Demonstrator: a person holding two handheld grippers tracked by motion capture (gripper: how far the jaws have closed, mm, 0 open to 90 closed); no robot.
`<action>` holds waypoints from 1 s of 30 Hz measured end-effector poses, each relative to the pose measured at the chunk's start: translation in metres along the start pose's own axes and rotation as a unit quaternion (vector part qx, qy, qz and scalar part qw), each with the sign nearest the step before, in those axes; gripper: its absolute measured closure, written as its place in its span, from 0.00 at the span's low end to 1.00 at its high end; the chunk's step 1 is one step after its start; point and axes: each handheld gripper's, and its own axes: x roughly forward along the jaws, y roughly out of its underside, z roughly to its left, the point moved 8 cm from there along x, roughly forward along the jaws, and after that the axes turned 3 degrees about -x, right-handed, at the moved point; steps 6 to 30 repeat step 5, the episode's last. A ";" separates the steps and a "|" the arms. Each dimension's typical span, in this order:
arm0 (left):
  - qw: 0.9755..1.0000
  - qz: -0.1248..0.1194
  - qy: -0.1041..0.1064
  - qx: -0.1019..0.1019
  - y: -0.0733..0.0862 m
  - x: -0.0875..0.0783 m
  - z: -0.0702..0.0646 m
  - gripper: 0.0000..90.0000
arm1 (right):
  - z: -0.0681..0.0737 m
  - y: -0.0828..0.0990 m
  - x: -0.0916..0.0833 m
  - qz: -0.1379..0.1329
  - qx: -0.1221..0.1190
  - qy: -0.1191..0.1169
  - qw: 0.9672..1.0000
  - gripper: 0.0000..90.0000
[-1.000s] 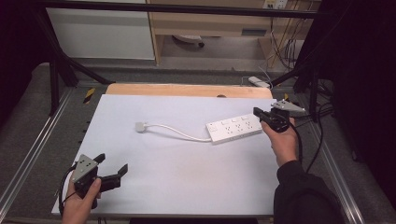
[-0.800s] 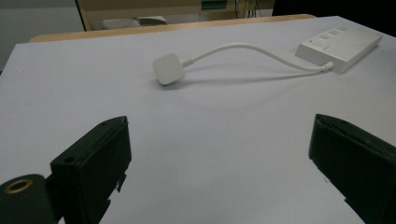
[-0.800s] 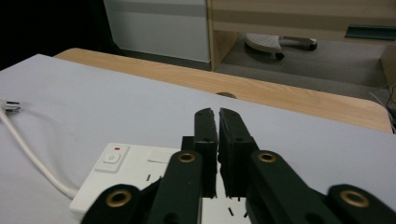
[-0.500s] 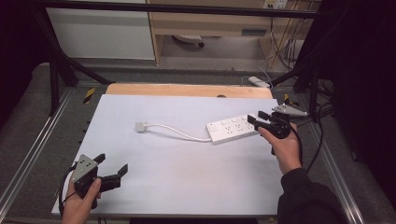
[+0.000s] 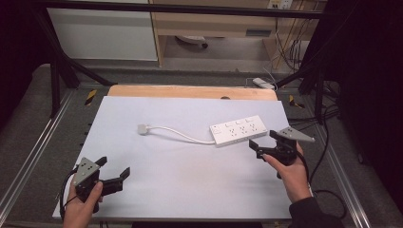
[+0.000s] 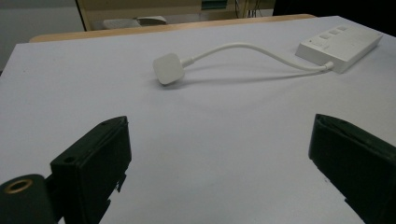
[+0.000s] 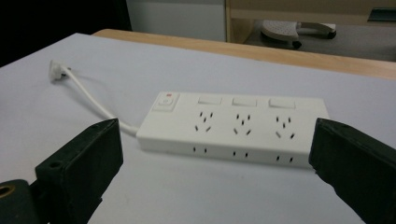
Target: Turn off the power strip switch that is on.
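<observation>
power strip (image 5: 239, 130) – white, flat on table (image 5: 190, 190) | right gripper (image 5: 266, 142) – jaws just opened wide, nothing between, just beside strip | left gripper (image 5: 114, 172) – jaws apart, empty

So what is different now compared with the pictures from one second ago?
The right gripper let go of the power strip: its jaws have just been opening, nothing is between them now, and the hand drew back toward the person, away from the strip's right end. The strip, its cord and plug lie as before, and the left gripper stayed open at the near left of the table.
</observation>
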 end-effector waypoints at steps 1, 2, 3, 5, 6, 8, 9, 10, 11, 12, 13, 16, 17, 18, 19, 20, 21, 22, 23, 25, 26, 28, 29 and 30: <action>1.000 0.000 0.000 0.001 0.000 0.000 0.000 0.06 | 0.002 0.006 -0.002 0.002 -0.001 0.001 1.000 0.04; 1.000 0.000 0.000 0.000 0.000 0.000 0.000 0.06 | 0.004 0.012 -0.005 0.003 0.000 0.002 1.000 0.04; 1.000 0.000 0.000 0.000 0.000 0.000 0.000 0.06 | 0.006 0.018 -0.007 0.007 0.001 0.002 1.000 0.04; 1.000 0.000 0.000 0.000 0.000 0.000 0.000 0.06 | 0.007 0.031 -0.012 0.021 0.003 0.011 1.000 0.04; 1.000 0.000 0.000 0.000 0.000 0.000 0.000 0.06 | 0.007 0.031 -0.012 0.021 0.003 0.011 1.000 0.04; 1.000 0.000 0.000 0.000 0.000 0.000 0.000 0.06 | 0.007 0.031 -0.012 0.021 0.003 0.011 1.000 0.04; 1.000 0.000 0.000 0.000 0.000 0.000 0.000 0.06 | 0.007 0.031 -0.012 0.021 0.003 0.011 1.000 0.04; 1.000 0.000 0.000 0.000 0.000 0.000 0.000 0.06 | 0.007 0.031 -0.012 0.021 0.003 0.011 1.000 0.04; 1.000 0.000 0.000 0.000 0.000 0.000 0.000 0.06 | 0.007 0.031 -0.012 0.021 0.003 0.011 1.000 0.04; 1.000 0.000 0.000 0.000 0.000 0.000 0.000 0.06 | 0.007 0.031 -0.012 0.021 0.003 0.011 1.000 0.04; 1.000 0.000 0.000 0.000 0.000 0.000 0.000 0.06 | 0.007 0.031 -0.012 0.021 0.003 0.011 1.000 0.04; 1.000 0.000 0.000 0.000 0.000 0.000 0.000 0.06 | 0.007 0.031 -0.012 0.021 0.003 0.011 1.000 0.04; 1.000 0.000 0.000 0.000 0.000 0.000 0.000 0.06 | 0.007 0.031 -0.012 0.021 0.003 0.011 1.000 0.04; 1.000 0.000 0.000 0.000 0.000 0.000 0.000 0.06 | 0.007 0.031 -0.012 0.021 0.003 0.011 1.000 0.04; 1.000 0.000 0.000 0.000 0.000 0.000 0.000 0.06 | 0.007 0.031 -0.012 0.021 0.003 0.011 1.000 0.04; 1.000 0.000 0.000 0.000 0.000 0.000 0.000 0.06 | 0.007 0.031 -0.012 0.021 0.003 0.011 1.000 0.04; 1.000 0.000 0.000 0.000 0.000 0.000 0.000 0.06 | 0.007 0.031 -0.012 0.021 0.003 0.011 1.000 0.04; 1.000 0.000 0.000 0.000 0.000 0.000 0.000 0.06 | 0.007 0.031 -0.012 0.021 0.003 0.011 1.000 0.04; 1.000 0.000 0.000 0.000 0.000 0.000 0.000 0.06 | 0.007 0.031 -0.012 0.021 0.003 0.011 1.000 0.04; 1.000 0.000 0.000 0.000 0.000 0.000 0.000 0.06 | 0.007 0.031 -0.012 0.021 0.003 0.011 1.000 0.04; 1.000 0.000 0.000 0.000 0.000 0.000 0.000 0.06 | 0.007 0.031 -0.012 0.021 0.003 0.011 1.000 0.04; 1.000 0.000 0.000 0.000 0.000 0.000 0.000 0.06 | 0.007 0.031 -0.012 0.021 0.003 0.011 1.000 0.04; 1.000 0.000 0.000 0.000 0.000 0.000 0.000 0.06 | 0.007 0.031 -0.012 0.021 0.003 0.011 1.000 0.04; 1.000 0.000 0.000 0.000 0.000 0.000 0.000 0.06 | 0.007 0.031 -0.012 0.021 0.003 0.011 1.000 0.04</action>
